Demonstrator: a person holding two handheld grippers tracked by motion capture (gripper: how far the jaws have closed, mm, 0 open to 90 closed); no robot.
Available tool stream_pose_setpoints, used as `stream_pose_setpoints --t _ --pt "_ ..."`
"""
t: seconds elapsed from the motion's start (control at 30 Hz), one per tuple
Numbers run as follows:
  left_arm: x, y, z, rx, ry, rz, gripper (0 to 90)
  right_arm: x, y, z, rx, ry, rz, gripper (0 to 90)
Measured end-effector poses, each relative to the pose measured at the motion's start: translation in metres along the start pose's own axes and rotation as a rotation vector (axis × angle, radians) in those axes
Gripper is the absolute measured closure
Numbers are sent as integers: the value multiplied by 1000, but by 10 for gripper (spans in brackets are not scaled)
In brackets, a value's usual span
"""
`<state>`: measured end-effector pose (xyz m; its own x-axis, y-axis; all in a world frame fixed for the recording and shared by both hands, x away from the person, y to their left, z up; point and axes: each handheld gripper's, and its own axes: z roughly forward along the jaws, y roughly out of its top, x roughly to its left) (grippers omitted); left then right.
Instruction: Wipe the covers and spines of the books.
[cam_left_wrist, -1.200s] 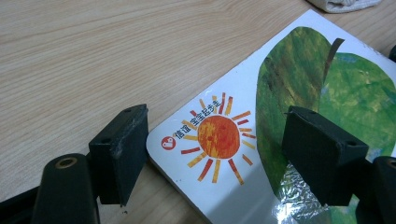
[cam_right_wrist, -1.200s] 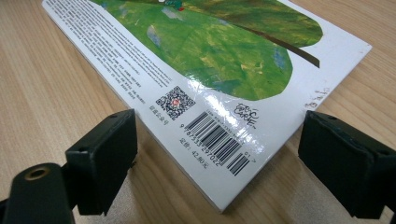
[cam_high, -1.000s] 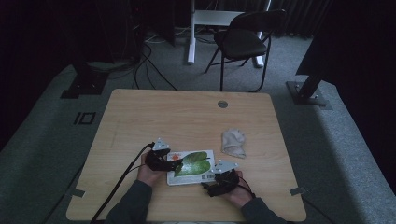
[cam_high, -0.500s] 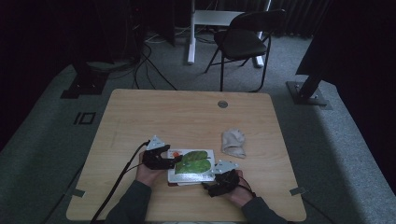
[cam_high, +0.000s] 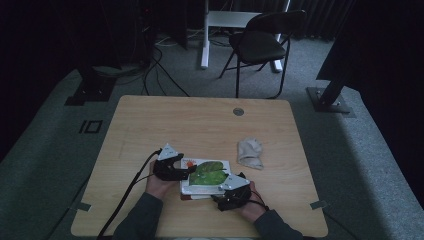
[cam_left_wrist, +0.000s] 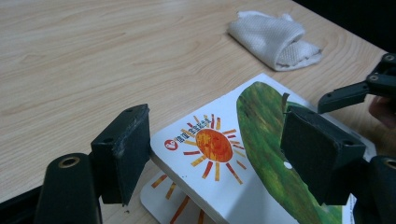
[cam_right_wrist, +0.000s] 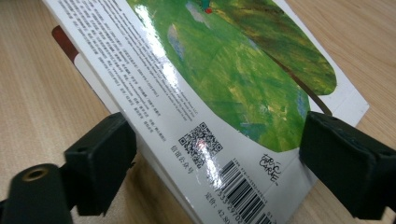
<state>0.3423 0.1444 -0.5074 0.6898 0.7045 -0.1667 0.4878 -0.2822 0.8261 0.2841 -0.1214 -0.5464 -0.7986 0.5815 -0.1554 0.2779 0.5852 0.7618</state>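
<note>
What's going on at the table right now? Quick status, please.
Left gripper open, right gripper open, one at each end of the white board book with green leaf cover. Book's cover edge lifted. Crumpled white cloth apart, nothing blocking.

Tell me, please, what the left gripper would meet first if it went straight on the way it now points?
Most likely the book: its raised cover already lies between the open jaws of the left gripper, though depth is hard to judge.
</note>
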Motion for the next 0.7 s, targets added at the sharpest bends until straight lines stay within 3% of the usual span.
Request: stream_pose_setpoints --t 0.13,0.37,0.47,0.7 --pt "1 1 -1 -2 -10 -12 252 5 -1 -4 -19 -9 -14 213" --pt "2 1 -1 -2 -13 -17 252 3 -1 -6 -26 6 16 223" --pt "2 0 -2 -9 -32 -28 251 0 -1 -8 -37 22 43 232" --pt "1 -2 -3 1 -64 -54 227 0 -1 -9 -40 24 45 236"
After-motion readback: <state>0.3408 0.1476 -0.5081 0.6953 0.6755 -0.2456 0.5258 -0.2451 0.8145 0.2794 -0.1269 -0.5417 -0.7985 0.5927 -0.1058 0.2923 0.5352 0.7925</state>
